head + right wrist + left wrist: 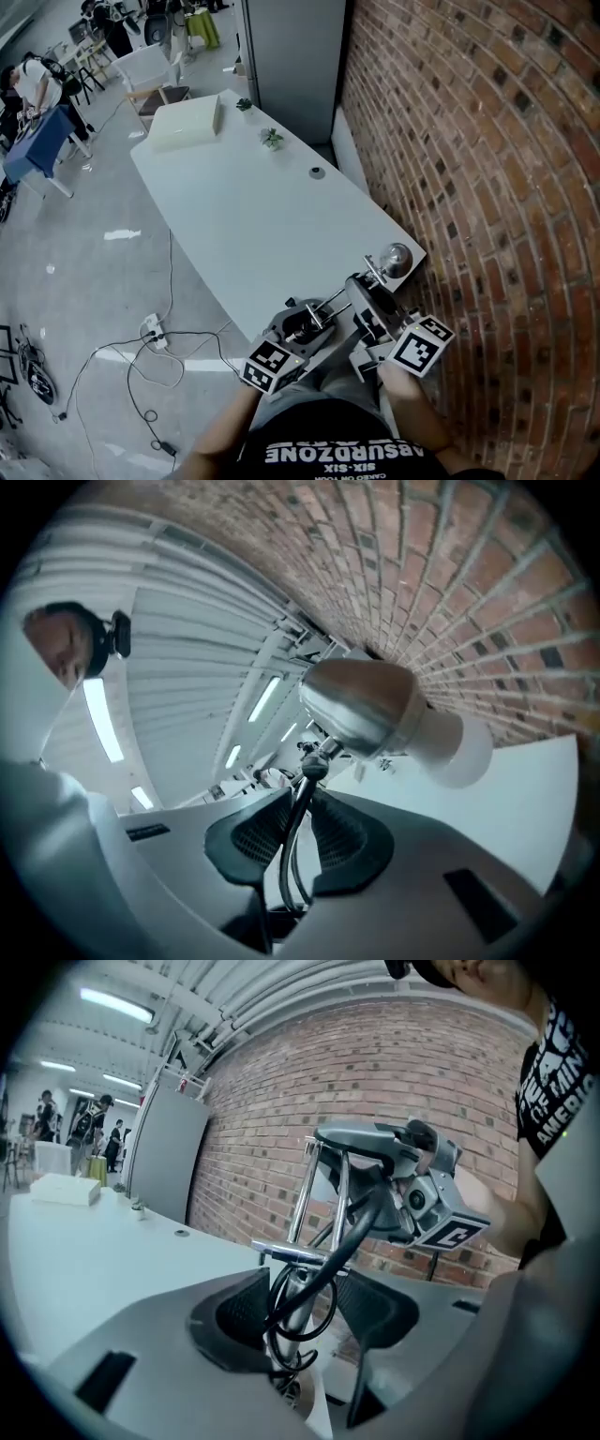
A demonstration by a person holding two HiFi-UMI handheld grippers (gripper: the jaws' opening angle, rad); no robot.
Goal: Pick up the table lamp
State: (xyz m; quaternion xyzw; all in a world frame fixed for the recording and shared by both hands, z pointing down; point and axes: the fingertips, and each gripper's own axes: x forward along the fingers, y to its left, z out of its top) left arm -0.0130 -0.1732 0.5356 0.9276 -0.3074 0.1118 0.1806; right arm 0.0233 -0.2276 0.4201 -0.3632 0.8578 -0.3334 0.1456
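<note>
The table lamp (396,258), chrome with a rounded head, stands at the near end of the white table (244,216), next to the brick wall. In the right gripper view its head (361,705) and white bulb (459,752) sit just beyond my right gripper (298,813), whose pads are shut on the thin arm and black cable below the head. In the left gripper view the lamp's chrome post (298,1297) and looped cable stand between the jaws of my left gripper (305,1302). Those jaws are wide and a gap shows on each side. In the head view, left gripper (314,323) and right gripper (367,286) are side by side.
A brick wall (469,141) runs close along the table's right side. At the far end sit a white box (183,124) and two small plants (272,139). A round grommet (316,172) is set in the tabletop. Cables and a power strip (153,330) lie on the floor at left.
</note>
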